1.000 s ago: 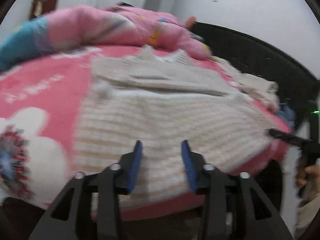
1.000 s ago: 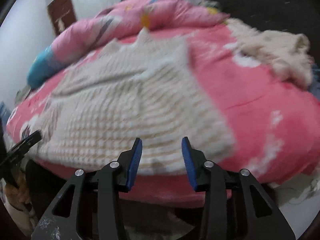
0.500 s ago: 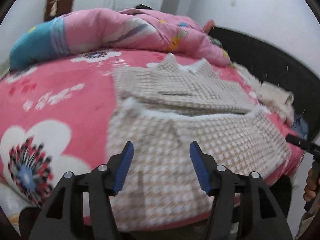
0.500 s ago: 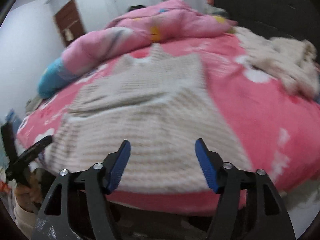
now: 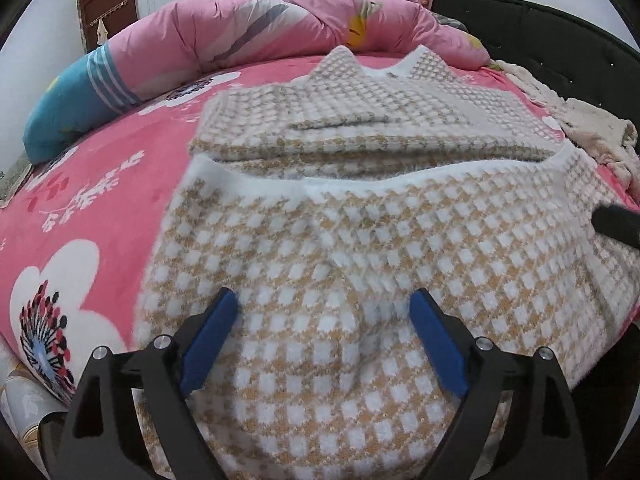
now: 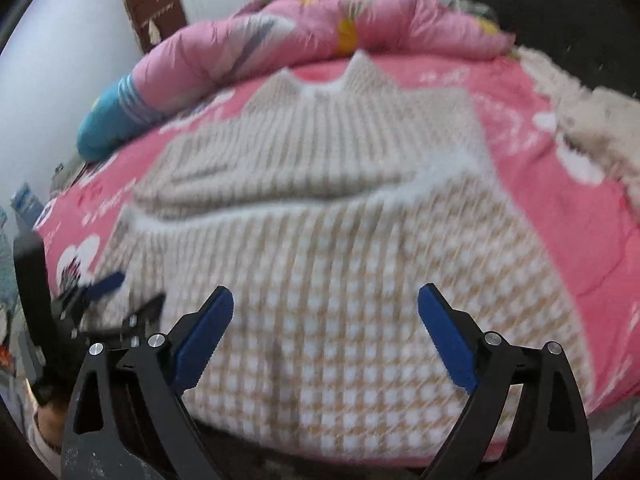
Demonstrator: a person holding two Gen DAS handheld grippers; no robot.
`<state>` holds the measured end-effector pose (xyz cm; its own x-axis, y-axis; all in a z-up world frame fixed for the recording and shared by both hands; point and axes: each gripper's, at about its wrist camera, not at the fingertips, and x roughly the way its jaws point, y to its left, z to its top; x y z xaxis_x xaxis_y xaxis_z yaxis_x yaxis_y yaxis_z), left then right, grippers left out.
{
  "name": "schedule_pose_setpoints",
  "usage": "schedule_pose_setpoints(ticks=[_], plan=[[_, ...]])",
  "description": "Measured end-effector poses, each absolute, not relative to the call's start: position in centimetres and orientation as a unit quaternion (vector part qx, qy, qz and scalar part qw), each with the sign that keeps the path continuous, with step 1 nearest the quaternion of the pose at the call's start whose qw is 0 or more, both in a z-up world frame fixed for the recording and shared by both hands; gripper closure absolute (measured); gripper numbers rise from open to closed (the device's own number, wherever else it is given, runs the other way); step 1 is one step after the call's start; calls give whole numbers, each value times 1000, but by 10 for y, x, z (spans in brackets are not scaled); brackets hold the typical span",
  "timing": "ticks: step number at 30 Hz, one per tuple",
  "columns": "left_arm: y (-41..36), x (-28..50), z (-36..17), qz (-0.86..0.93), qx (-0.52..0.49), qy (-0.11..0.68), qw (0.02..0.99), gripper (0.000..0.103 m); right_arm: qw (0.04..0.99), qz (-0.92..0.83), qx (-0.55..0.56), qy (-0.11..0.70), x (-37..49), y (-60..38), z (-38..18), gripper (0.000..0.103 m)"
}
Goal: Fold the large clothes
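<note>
a checked tan-and-white sweater (image 5: 360, 240) lies flat on the pink flowered bed (image 5: 100, 200), its near half folded up over the far half so a white hem runs across the middle, and its near edge hangs at the bed's front edge. the left gripper (image 5: 324, 320) hovers over the sweater's near part with its blue fingers (image 5: 208, 336) spread wide, having just been opening, and only flat fabric shows between them, not pinched. the right gripper (image 6: 326, 312) hangs over the same near part, further toward the sweater's right side, its fingers (image 6: 446, 336) also spread wide after just opening, gripping nothing; this view is blurred. in the right view the left gripper shows at the lower left edge. a rolled pink quilt (image 5: 260, 28) lies along the far side of the bed, and a cream fluffy garment (image 5: 580, 128) sits by the black headboard (image 5: 540, 40) on the right.
</note>
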<state>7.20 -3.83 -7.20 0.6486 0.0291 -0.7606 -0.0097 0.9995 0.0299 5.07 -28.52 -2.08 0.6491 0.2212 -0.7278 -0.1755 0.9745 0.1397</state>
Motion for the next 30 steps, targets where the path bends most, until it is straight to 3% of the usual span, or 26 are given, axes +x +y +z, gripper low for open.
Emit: schedule_pose_setpoints(ticks=[4, 30], plan=[[-39, 73, -72, 13, 4, 424, 905, 15, 892, 97, 47, 438, 81, -291, -61, 7], [-38, 78, -74, 5, -2, 428, 904, 6, 885, 112, 91, 442, 65, -320, -59, 7]])
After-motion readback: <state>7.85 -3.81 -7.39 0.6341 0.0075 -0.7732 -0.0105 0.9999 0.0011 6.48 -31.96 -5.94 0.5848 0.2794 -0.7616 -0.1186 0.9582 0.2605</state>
